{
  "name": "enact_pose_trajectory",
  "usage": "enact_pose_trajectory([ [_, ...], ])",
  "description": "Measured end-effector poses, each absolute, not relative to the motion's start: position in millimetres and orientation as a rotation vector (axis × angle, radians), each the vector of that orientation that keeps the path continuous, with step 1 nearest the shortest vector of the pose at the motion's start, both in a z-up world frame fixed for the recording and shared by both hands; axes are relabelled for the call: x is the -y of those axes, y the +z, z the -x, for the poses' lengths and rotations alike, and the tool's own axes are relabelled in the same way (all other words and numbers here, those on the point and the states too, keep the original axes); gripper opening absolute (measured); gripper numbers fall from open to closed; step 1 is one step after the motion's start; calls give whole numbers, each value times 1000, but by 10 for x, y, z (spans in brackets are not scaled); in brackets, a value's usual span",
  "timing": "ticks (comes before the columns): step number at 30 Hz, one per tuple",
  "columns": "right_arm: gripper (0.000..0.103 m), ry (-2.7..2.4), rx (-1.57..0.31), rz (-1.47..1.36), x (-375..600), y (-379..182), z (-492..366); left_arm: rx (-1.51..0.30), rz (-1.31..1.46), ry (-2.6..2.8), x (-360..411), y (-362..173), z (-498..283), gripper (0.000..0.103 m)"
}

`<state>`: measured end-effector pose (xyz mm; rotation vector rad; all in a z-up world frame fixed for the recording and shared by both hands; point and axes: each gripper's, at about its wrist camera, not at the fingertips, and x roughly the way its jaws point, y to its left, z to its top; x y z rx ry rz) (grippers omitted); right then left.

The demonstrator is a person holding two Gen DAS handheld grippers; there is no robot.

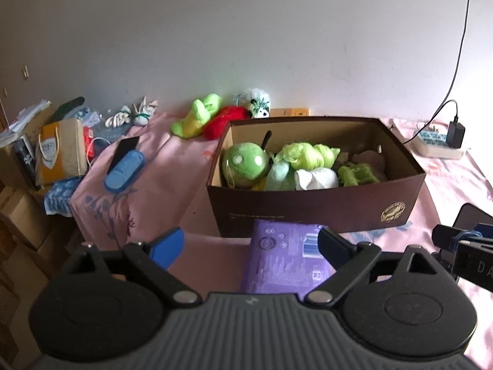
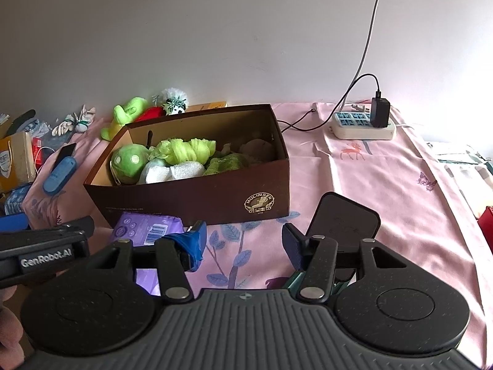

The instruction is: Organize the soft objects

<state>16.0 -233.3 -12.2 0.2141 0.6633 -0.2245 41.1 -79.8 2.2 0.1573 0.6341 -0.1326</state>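
Note:
A dark brown cardboard box [image 1: 314,203] [image 2: 197,197] stands on the pink bedsheet and holds a round green plush [image 1: 245,163] [image 2: 129,160], yellow-green cloth [image 1: 305,154] [image 2: 185,149], a white towel [image 1: 315,178] [image 2: 185,171] and other soft items. Behind it lie a green plush [image 1: 197,117] [image 2: 124,114], a red plush [image 1: 225,120] and a white fluffy toy [image 1: 257,103] [image 2: 174,100]. My left gripper [image 1: 249,246] is open and empty over a purple wipes pack [image 1: 283,256] [image 2: 144,226]. My right gripper [image 2: 243,246] is open and empty in front of the box.
A blue case [image 1: 124,171] [image 2: 58,174] and black phone [image 1: 124,148] lie left of the box. A power strip [image 1: 437,145] [image 2: 363,126] with charger sits at the back right. A paper bag [image 1: 61,151] and clutter stand at the far left. A black flat object [image 2: 345,219] lies by the right finger.

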Motion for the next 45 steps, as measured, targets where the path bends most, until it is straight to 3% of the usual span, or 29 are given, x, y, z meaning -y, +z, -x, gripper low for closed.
enact_pose_trajectory([
  [45, 46, -317, -703, -207, 2397, -34, -653, -714, -124, -84, 640, -2, -886, 94],
])
